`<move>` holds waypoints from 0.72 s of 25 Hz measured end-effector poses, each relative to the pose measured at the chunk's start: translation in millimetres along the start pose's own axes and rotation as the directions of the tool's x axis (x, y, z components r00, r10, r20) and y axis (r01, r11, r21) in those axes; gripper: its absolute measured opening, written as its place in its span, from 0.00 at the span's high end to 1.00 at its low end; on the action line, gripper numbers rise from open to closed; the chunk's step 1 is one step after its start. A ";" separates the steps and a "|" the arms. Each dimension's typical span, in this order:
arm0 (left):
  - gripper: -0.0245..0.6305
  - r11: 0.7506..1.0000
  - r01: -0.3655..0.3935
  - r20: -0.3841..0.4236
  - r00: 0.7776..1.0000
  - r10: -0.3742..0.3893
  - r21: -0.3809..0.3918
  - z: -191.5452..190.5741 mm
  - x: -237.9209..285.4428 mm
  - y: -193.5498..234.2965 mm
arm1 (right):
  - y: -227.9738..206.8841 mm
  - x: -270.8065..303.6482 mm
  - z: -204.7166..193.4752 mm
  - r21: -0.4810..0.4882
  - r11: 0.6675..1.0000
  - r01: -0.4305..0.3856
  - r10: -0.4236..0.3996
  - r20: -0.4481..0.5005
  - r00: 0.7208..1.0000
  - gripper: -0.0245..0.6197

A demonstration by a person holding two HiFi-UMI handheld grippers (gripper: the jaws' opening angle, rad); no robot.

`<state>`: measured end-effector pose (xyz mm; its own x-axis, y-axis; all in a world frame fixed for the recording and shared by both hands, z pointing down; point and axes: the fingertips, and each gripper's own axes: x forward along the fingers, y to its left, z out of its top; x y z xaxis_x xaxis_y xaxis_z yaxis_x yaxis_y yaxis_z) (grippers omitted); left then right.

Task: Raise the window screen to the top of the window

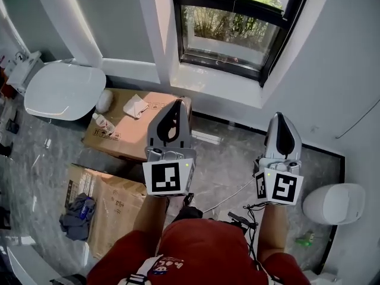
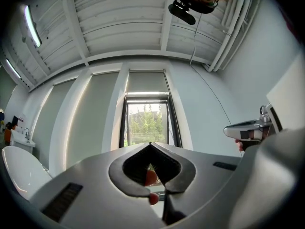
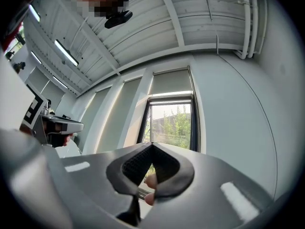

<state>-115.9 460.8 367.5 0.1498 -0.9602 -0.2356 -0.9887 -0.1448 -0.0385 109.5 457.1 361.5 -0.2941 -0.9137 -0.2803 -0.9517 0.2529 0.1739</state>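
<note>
A grey stone floor runs to a white wall with a black-framed window (image 1: 234,25), where the window screen belongs, though no view shows its edge clearly. The task looks barely begun: left gripper (image 1: 177,107) and right gripper (image 1: 279,119) both point at the window, well short of it, jaws pressed together on nothing. A closed cardboard box (image 1: 155,136) carries a crumpled white cloth (image 1: 135,106) and a clear bottle (image 1: 103,123) on its lid — contents unseen.

Left claw (image 1: 177,104) and right claw (image 1: 279,117) point forward side by side, jaws closed together.
</note>
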 end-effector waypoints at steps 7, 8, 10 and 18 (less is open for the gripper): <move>0.96 0.999 0.037 0.004 0.999 -0.037 -0.031 -8.3 32.3 27.4 | 12.2 34.6 2.5 -0.029 0.999 0.042 -0.042 0.006 0.999 0.95; 0.96 0.999 0.043 0.005 0.999 -0.043 -0.032 -9.8 36.3 28.5 | 12.8 37.3 1.5 -0.032 0.998 0.047 -0.047 0.007 0.999 0.95; 0.96 0.998 0.056 0.007 0.998 -0.056 -0.035 -12.5 45.3 29.4 | 12.4 43.1 -0.8 -0.035 0.998 0.057 -0.057 0.007 0.998 0.95; 0.96 0.997 0.078 0.009 0.997 -0.077 -0.026 -27.7 86.2 27.2 | -5.3 75.7 -23.3 -0.020 0.996 0.086 -0.086 0.012 0.996 0.95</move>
<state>-130.0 367.5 373.1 0.2260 -0.9441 -0.2402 -0.9738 -0.2252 -0.0315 94.3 379.2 361.4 -0.2120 -0.9281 -0.3060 -0.9716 0.1665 0.1682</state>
